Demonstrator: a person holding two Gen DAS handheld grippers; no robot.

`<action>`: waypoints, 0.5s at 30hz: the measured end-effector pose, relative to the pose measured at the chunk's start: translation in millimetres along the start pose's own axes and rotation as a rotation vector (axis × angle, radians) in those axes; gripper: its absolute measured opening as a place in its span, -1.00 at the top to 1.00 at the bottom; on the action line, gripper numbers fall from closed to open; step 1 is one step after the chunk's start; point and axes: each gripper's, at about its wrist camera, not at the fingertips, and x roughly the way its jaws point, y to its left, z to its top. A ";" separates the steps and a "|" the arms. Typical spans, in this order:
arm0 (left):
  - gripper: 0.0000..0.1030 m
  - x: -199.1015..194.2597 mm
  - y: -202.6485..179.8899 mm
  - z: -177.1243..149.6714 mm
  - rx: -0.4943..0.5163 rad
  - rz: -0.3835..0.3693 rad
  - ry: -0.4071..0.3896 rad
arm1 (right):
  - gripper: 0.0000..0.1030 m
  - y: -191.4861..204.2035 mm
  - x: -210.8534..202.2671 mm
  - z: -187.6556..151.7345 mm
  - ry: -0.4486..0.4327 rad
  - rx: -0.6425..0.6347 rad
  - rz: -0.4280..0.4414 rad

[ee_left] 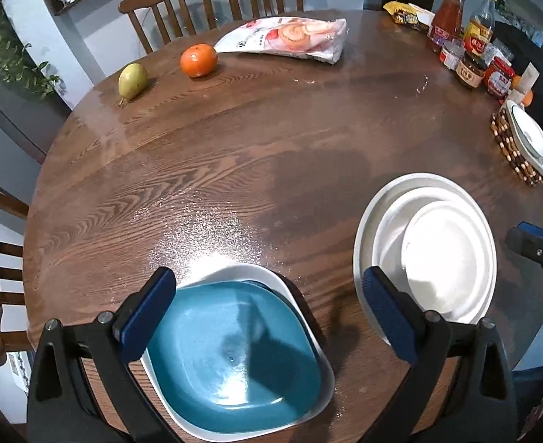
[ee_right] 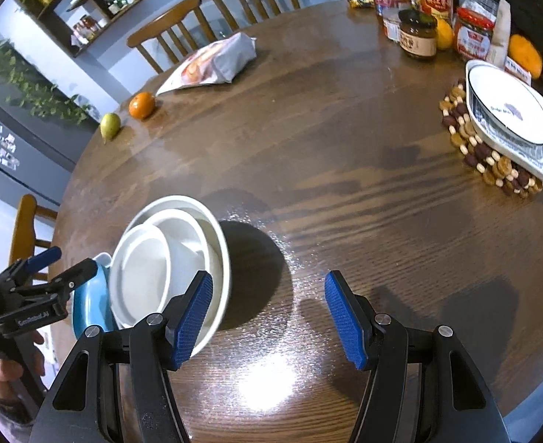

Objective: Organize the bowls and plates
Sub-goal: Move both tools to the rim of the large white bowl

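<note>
A teal plate (ee_left: 231, 354) lies on a white plate (ee_left: 282, 284) near the front edge of the round wooden table (ee_left: 234, 170). My left gripper (ee_left: 267, 277) hangs open above them, its fingers spread to either side of the teal plate and touching nothing. To the right sit nested white bowls (ee_left: 437, 258), the smaller ones tilted inside the largest. My right gripper (ee_right: 267, 280) is open over bare table just right of these bowls (ee_right: 168, 265), its left finger overlapping the outer rim in view. The teal plate (ee_right: 90, 302) and left gripper (ee_right: 64, 264) show at far left.
A patterned white dish (ee_right: 508, 122) rests on a beaded trivet (ee_right: 493, 162) at right, with jars and bottles (ee_right: 419, 33) behind it. A pear (ee_left: 133, 81), an orange (ee_left: 198, 60) and a snack bag (ee_left: 290, 38) lie far across. Wooden chairs (ee_left: 168, 7) ring the table.
</note>
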 end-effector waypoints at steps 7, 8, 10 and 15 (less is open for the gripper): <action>-0.93 9.1 -5.7 1.2 0.025 -0.017 0.028 | -0.24 -10.0 11.7 -2.1 0.042 0.028 0.040; -0.93 10.7 -5.7 1.5 0.025 -0.020 0.032 | -0.24 -10.5 13.4 -2.4 0.047 0.028 0.040; -0.92 15.1 -5.2 2.3 0.020 -0.031 0.045 | -0.24 -11.2 15.5 -2.6 0.055 0.033 0.058; -0.90 25.2 -2.2 5.3 -0.003 -0.065 0.086 | -0.24 -11.8 20.4 -0.9 0.075 0.051 0.082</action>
